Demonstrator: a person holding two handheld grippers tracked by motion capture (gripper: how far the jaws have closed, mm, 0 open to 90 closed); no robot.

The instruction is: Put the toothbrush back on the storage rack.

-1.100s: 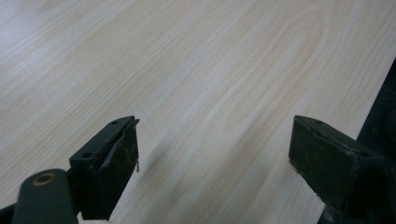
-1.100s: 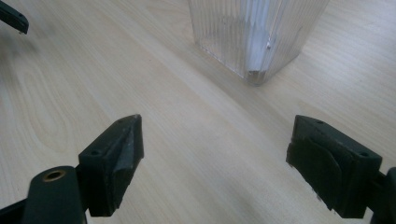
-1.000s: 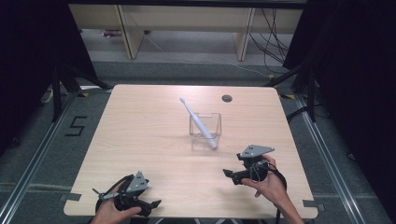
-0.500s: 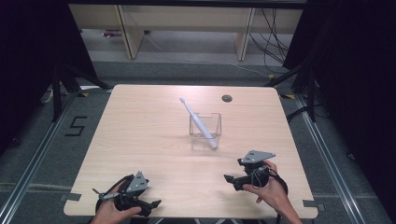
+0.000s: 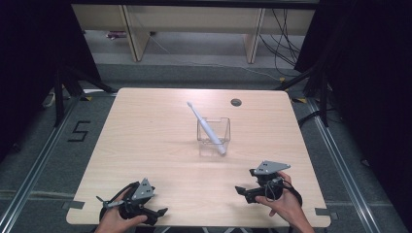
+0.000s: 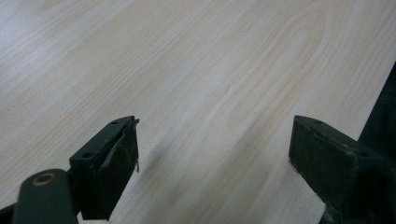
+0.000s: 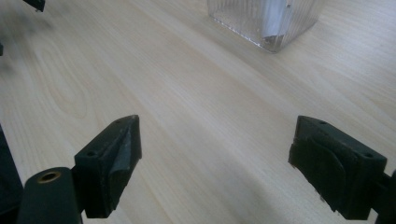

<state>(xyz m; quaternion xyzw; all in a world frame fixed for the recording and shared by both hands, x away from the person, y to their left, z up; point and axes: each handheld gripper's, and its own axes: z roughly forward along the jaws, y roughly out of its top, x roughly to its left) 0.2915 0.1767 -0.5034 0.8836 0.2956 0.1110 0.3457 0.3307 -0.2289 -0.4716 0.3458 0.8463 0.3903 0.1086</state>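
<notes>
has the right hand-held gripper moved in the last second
Yes. In the high view the right hand-held gripper has pulled back toward the table's near edge, farther from the clear container, which stays put with the toothbrush in it.

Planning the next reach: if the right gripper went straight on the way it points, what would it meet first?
Likely bare table; the right gripper points left of the clear box, though depth is unclear.

Your worktop (image 5: 145,141) is a pale wood-grain board filling the middle of the frame. At its centre stands a clear square cup (image 5: 213,138) with a white toothbrush (image 5: 206,127) leaning in it. A dark round grommet (image 5: 236,102) sits near the upper edge.
</notes>
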